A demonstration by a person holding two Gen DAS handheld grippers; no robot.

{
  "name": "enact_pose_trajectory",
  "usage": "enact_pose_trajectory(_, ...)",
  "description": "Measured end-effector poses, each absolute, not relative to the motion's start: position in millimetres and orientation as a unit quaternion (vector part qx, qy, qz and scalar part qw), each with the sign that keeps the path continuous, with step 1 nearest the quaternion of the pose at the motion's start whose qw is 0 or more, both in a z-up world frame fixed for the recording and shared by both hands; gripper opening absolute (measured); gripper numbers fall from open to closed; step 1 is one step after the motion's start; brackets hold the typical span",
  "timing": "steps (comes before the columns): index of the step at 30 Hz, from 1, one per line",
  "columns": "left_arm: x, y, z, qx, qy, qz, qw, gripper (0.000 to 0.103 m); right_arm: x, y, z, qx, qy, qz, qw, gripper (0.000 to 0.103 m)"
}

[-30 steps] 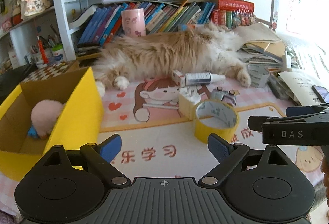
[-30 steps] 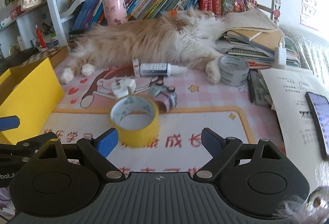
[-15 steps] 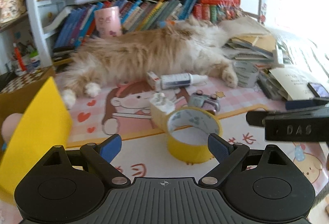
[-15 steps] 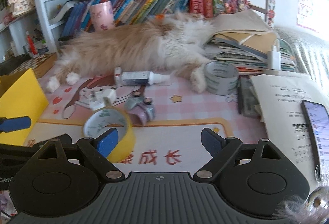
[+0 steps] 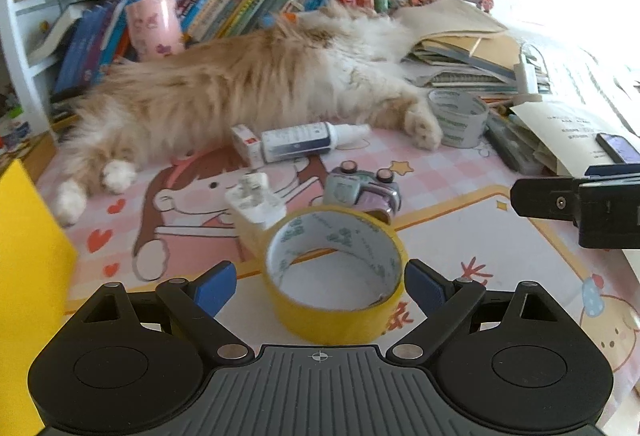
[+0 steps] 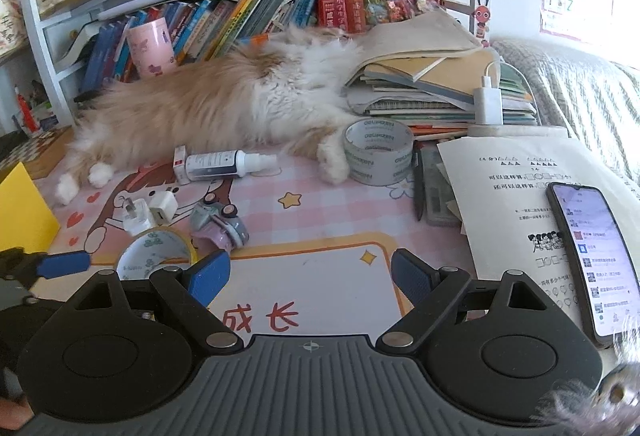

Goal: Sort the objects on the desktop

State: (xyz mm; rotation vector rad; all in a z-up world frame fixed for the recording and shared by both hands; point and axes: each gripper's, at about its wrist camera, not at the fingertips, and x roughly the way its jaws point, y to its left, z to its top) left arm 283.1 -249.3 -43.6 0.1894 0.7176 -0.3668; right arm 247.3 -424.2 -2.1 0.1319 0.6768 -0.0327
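Note:
A yellow tape roll (image 5: 334,272) stands on the pink desk mat (image 5: 460,220), and it also shows in the right wrist view (image 6: 154,252). My left gripper (image 5: 320,286) is open, with the roll between its blue fingertips, not gripped. My right gripper (image 6: 310,274) is open and empty over the mat. Behind the roll lie a white plug (image 5: 256,201), a toy car (image 5: 360,189), a white bottle (image 5: 298,143) and a clear tape roll (image 6: 378,151). A yellow box (image 5: 28,276) stands at the left.
A fluffy cat (image 5: 248,83) lies across the back of the mat. Books fill the shelf (image 6: 240,15) behind it. A book stack (image 6: 432,83), papers (image 6: 508,187) and a phone (image 6: 588,252) lie at the right.
My left gripper has moved right and forward from the yellow box until the yellow tape roll sits between its open fingers. My right gripper has shifted right, toward the papers and phone.

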Motion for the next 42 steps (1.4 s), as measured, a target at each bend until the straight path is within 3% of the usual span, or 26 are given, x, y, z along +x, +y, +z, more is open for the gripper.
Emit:
enact_pose_trajectory(15, 298.0, -253.1, -60.5, 0.097, 0.365, -0.191, 0.906, 0.089, 264.2, -420.7, -1.0, 0.050, 0.336, -0.004, 0.940, 0.087)
enact_pose_trajectory(31, 241.7, -158.8, -2.9, -0.001, 0.344, -0.064, 0.937, 0.089, 314.2, -374.8, -13.2, -0.006, 0.348, 0.126, 0.929, 0.087)
enact_pose_trajectory(37, 222.5, -138.9, 4.8, -0.011, 0.341, -0.020, 0.940, 0.089, 332.0, -341.1, -15.5, -0.030, 0.343, 0.189, 0.920, 0.083)
enact_pose_trajectory(42, 211.7, -132.5, 10.3, -0.022, 0.336, 0.000, 0.942, 0.089, 349.7, -315.9, -28.0, -0.051, 0.359, 0.221, 0.905, 0.066)
